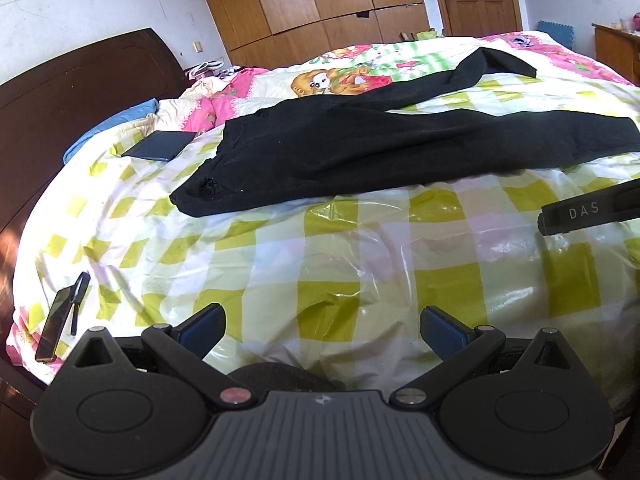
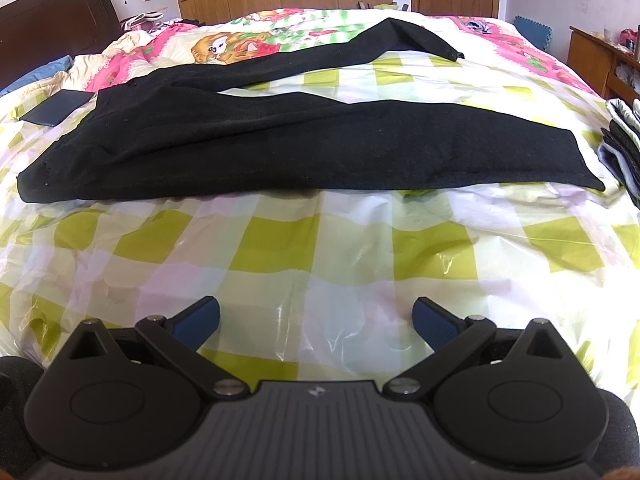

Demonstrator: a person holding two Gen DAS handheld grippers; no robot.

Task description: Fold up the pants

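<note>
Black pants lie spread on a bed with a green-checked plastic sheet, waist to the left, two legs fanning out to the right. They also show in the right wrist view. My left gripper is open and empty, hovering over the sheet short of the pants' near edge. My right gripper is open and empty, also short of the near leg. Part of the right gripper shows at the right edge of the left wrist view.
A dark flat case lies left of the waist. A phone and a cable lie at the bed's left edge. Folded clothes are stacked at the right. A dark headboard and wooden wardrobe stand behind.
</note>
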